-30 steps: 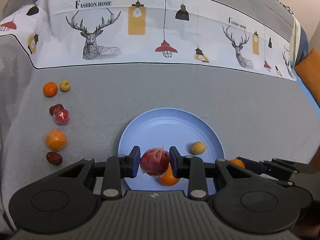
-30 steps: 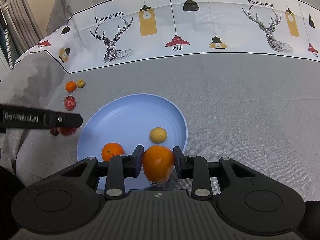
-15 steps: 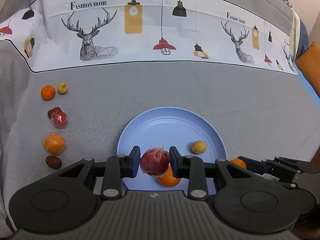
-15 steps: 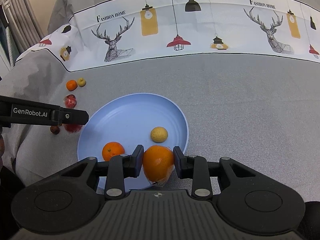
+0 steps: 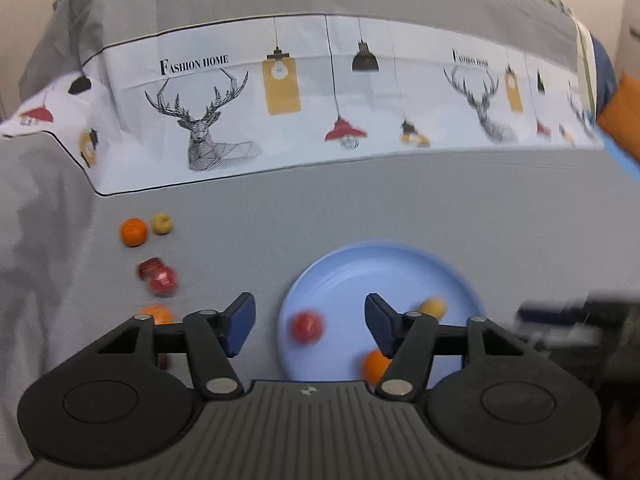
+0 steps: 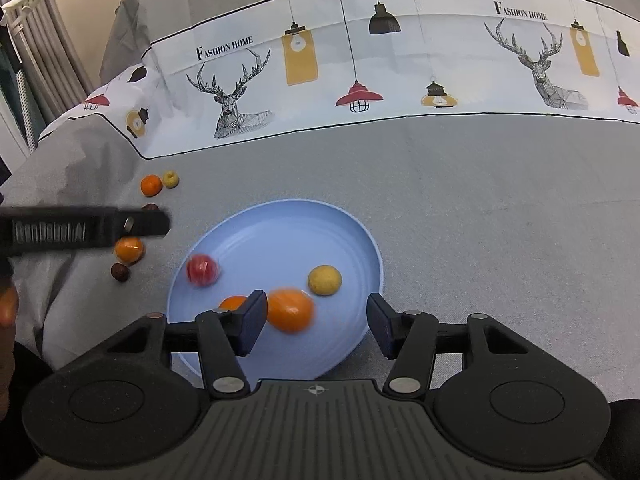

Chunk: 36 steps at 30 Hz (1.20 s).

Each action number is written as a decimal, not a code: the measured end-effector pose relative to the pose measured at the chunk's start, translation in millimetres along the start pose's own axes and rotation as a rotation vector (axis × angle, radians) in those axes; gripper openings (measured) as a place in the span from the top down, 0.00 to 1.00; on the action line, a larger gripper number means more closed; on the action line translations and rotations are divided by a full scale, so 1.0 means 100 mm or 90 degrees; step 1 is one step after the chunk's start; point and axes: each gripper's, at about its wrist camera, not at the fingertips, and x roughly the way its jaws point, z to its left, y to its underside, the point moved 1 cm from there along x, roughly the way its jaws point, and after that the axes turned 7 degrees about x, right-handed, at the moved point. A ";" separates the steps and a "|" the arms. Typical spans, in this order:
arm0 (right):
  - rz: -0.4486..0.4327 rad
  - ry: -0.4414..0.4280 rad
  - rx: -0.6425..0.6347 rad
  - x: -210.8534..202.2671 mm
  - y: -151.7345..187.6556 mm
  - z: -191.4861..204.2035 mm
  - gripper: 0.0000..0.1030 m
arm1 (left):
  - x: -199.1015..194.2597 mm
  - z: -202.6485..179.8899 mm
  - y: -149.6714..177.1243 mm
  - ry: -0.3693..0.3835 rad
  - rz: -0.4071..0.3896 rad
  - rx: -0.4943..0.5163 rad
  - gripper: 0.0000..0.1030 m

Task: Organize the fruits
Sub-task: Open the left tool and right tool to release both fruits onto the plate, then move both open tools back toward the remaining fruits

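Observation:
A light blue plate lies on the grey cloth; it also shows in the left wrist view. My left gripper is open and empty above the plate's left side, with a blurred red fruit on the plate below it. My right gripper is open and empty over the plate's near part. A blurred wrapped orange lies on the plate between its fingers. On the plate also lie the red fruit, a small orange and a yellow fruit.
Left of the plate lie loose fruits on the cloth: an orange, a small yellow fruit, two red fruits, another orange and a dark red fruit. The left gripper's body reaches in from the left.
Both grippers have opened. The red fruit left my left gripper and the wrapped orange left my right gripper; both now lie on the plate. Both grippers have risen and drawn back.

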 end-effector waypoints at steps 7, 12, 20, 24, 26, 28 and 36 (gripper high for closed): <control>-0.009 0.002 -0.006 -0.03 0.00 0.01 0.44 | -0.09 0.63 0.46 -0.012 0.041 0.063 0.78; -0.017 0.015 -0.021 -0.03 0.01 0.05 0.45 | -0.15 1.17 0.55 -0.029 0.036 0.006 0.84; -0.071 0.019 -0.041 -0.20 -0.01 0.09 0.51 | 0.03 1.45 0.58 0.000 0.074 -0.114 0.83; -0.112 0.041 -0.055 -0.43 -0.21 0.03 0.54 | 0.10 1.40 0.56 0.033 0.086 -0.093 0.83; -0.129 0.073 -0.078 -0.55 -0.34 -0.04 0.53 | 0.14 1.37 0.54 0.035 0.084 -0.085 0.83; -0.106 0.066 -0.059 -0.59 -0.46 -0.19 0.53 | 0.23 1.33 0.50 0.035 0.086 -0.075 0.82; -0.059 -0.017 0.064 -0.52 -0.42 -0.60 0.51 | 0.43 1.28 0.47 0.014 0.106 -0.062 0.64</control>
